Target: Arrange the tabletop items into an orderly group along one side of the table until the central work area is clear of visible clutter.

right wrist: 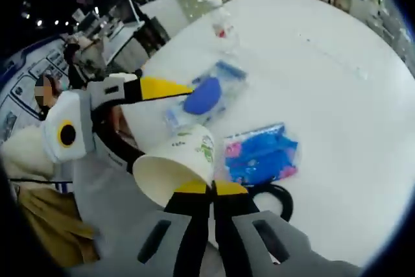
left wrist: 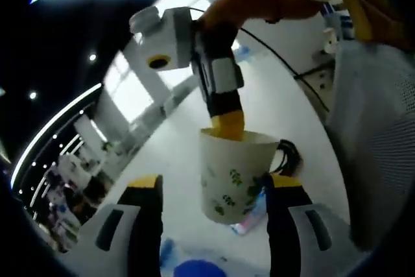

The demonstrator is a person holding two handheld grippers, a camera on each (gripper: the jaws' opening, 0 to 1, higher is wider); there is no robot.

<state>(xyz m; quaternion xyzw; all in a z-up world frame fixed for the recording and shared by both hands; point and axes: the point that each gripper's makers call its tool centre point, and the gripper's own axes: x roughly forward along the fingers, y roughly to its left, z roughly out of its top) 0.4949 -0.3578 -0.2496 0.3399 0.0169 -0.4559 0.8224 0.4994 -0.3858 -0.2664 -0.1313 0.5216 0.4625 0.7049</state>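
A white paper cup with a green leaf print (left wrist: 230, 183) hangs above the white table (left wrist: 285, 95). My right gripper (left wrist: 227, 124) comes down from above and is shut on its rim. My left gripper (left wrist: 214, 189) is open, one jaw on either side of the cup and apart from it. In the right gripper view the cup (right wrist: 175, 167) tilts with its mouth toward the camera, and the right gripper (right wrist: 211, 188) pinches the rim. The left gripper's yellow fingertip (right wrist: 162, 87) reaches in from the left, just above the cup.
On the table lie a blue and pink packet (right wrist: 262, 154), a clear bag with a blue object (right wrist: 204, 95), a black cable loop (right wrist: 280, 198) and a small container (right wrist: 224, 27) farther off. A person's grey sleeve (left wrist: 376, 134) is at the right.
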